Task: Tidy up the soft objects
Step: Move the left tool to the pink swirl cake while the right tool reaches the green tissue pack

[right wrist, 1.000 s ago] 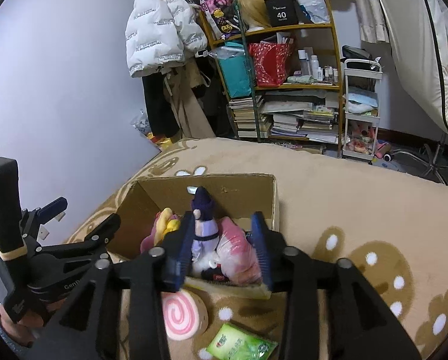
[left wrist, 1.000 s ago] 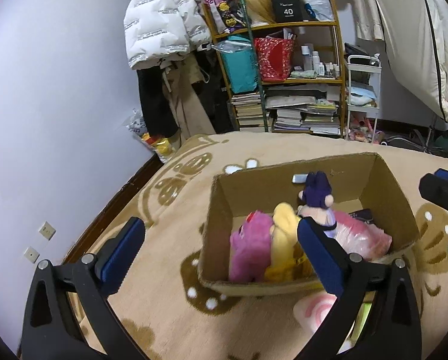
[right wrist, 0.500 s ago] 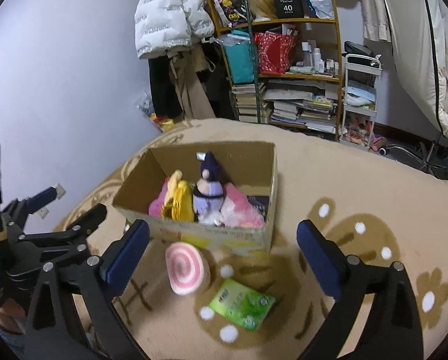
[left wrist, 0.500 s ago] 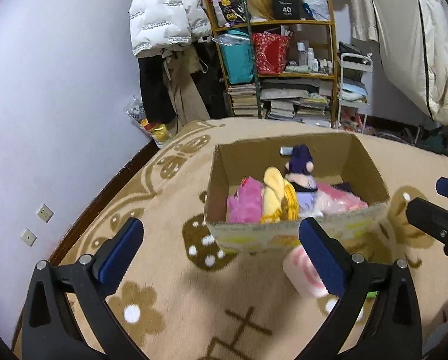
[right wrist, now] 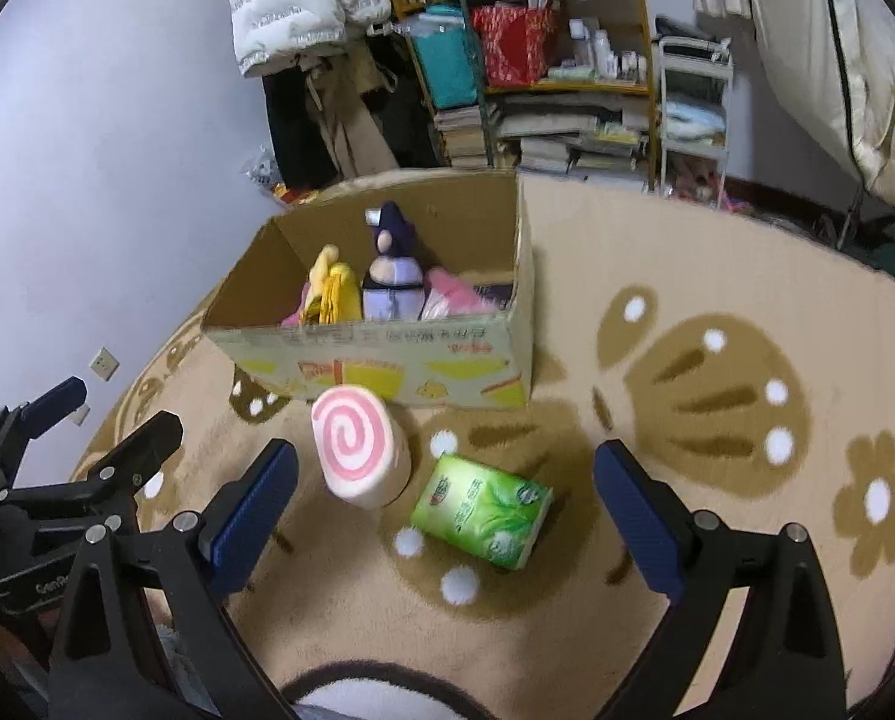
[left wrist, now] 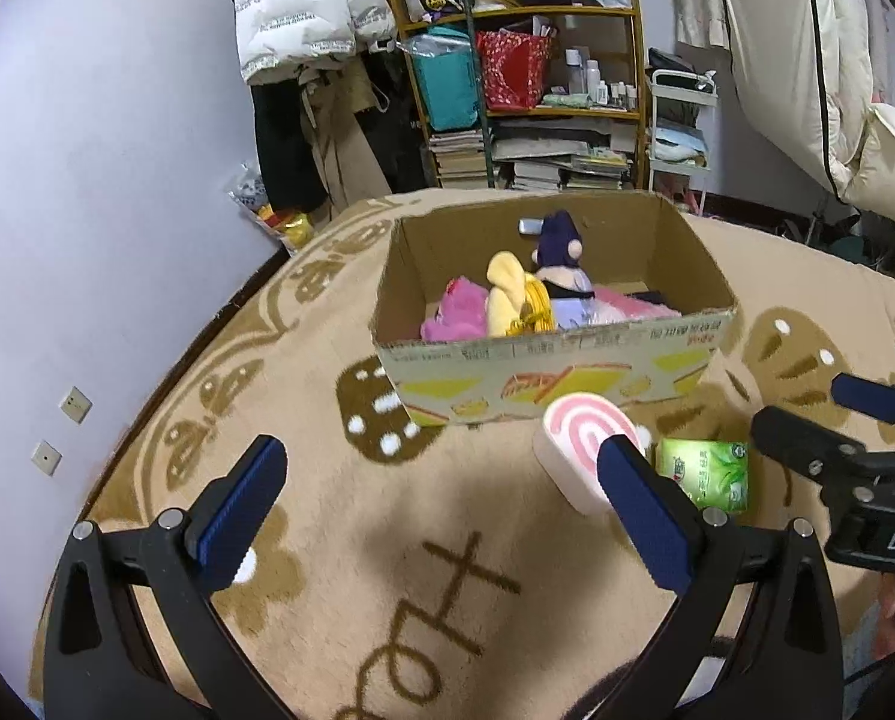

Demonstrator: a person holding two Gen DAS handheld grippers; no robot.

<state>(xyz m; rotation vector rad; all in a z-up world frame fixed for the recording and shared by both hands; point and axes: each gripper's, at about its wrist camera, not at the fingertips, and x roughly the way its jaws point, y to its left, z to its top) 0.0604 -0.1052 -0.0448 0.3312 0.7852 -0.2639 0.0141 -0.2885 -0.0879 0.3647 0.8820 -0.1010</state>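
Both grippers hover with their jaws spread wide and nothing between them: the left gripper point(left wrist: 441, 498) points at the rug short of the box, and the right gripper point(right wrist: 444, 495) frames the two loose items from above. Inside the right gripper's span lies the green tissue pack point(right wrist: 482, 510), flat on the rug point(right wrist: 717, 300), and just beside it, toward the left, stands the pink swirl cushion point(right wrist: 357, 445) on its side, close against the front wall of the cardboard box point(right wrist: 387, 363). The box already holds a purple-hooded doll point(right wrist: 390, 276), a yellow plush point(right wrist: 327, 288) and pink soft things. These two pieces outside look like what remains to be put away. The likely trouble lies in their closeness: jaws closing on the tissue pack could catch the cushion's edge as well, or nudge it so it rolls off along the rug, since it rests on its curved side. The pack's slick wrapper may also slide out of a shallow pinch near a corner. A cushion this thick may overfill the jaws and squeeze free when lifted. The two grippers are near each other, so a careless reach could knock them together.
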